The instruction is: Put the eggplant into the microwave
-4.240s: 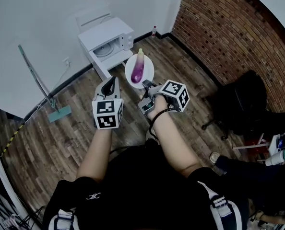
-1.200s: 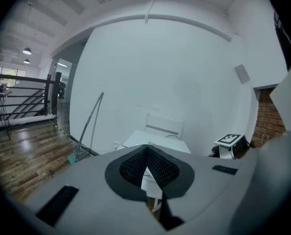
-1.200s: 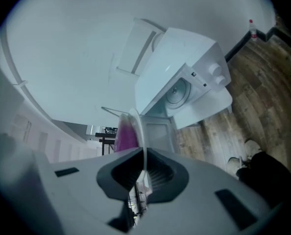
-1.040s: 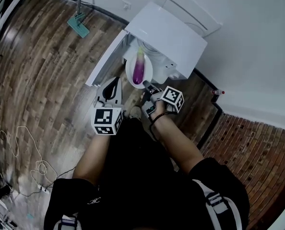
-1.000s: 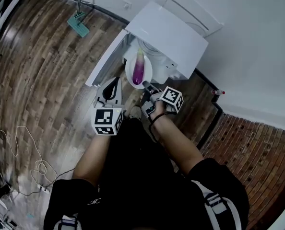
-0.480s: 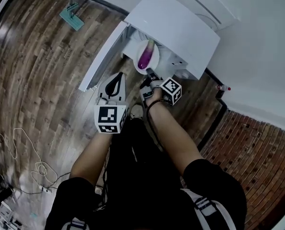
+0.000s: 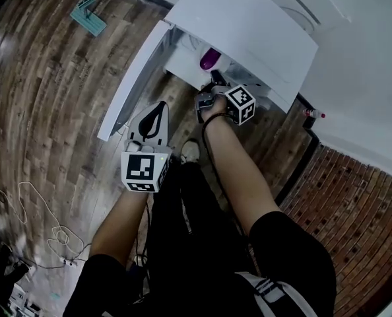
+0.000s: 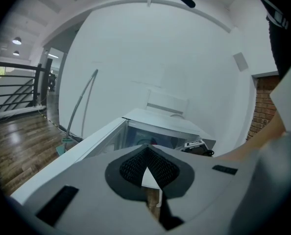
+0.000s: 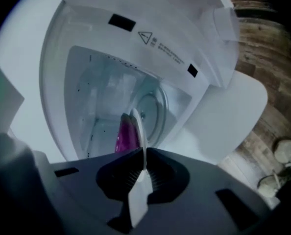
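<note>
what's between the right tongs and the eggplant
The white plate. In the right gripper view the right tongs are shut on its near rim, and the eggplant lies on the plate just beyond, toward the open microwave.

Purple eggplant (image 9: 126,133) on tilted white plate (image 9: 137,124), just inside open white microwave (image 7: 249,28).

Black short sleeve (image 7: 283,235), black trousers (image 7: 183,249), grey left tool (image 7: 157,107), black-and-white marker cubes (image 7: 143,172)
</note>
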A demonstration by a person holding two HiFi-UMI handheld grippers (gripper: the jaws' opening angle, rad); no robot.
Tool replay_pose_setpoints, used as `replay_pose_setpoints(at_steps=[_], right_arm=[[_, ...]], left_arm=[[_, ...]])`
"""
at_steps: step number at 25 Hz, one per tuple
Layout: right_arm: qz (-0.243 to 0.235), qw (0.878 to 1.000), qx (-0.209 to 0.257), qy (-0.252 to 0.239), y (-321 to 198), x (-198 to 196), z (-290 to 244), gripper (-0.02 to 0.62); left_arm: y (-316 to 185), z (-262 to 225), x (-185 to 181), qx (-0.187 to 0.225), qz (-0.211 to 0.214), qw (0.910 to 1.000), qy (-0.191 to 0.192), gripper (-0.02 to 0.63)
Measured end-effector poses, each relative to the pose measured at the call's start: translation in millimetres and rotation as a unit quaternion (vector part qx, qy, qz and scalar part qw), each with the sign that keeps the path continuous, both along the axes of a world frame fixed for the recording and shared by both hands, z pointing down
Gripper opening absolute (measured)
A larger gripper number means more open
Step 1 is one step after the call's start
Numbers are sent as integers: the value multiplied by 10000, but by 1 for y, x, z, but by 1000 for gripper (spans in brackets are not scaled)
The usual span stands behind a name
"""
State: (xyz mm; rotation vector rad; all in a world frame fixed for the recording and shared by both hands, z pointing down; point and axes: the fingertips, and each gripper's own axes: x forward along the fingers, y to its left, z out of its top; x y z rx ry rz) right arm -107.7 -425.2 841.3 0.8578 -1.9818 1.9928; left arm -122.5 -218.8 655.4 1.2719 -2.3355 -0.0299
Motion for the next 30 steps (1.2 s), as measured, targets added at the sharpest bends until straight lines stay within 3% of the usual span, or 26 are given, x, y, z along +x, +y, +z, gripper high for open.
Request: replay_pose_setpoints(at_steps=[12, 18, 21, 26, 28, 30], right_arm=[[374, 9948, 922, 232, -43, -33, 23, 37], [130, 9829, 1639, 824, -55, -38, 24, 37], [-323, 9585, 2343, 1594, -56, -35, 25, 93], [-976, 8963, 3413, 2659, -55, -30, 27, 159], [-1015, 8837, 3576, 2846, -56, -28, 26, 202], [-935, 8822, 3572, 2923, -58, -24, 24, 229]], left_arm=[[4, 32, 3, -43, 195, 9995, 249, -9], [12, 45, 8, -145, 303, 9991, 264, -9], [13, 50, 13, -191, 366, 9986, 323, -9], [6, 51, 25, -148, 634, 9962, 571, -9], [2, 50, 31, -109, 743, 9953, 612, -9], [-1, 49, 35, -100, 808, 9948, 607, -9]])
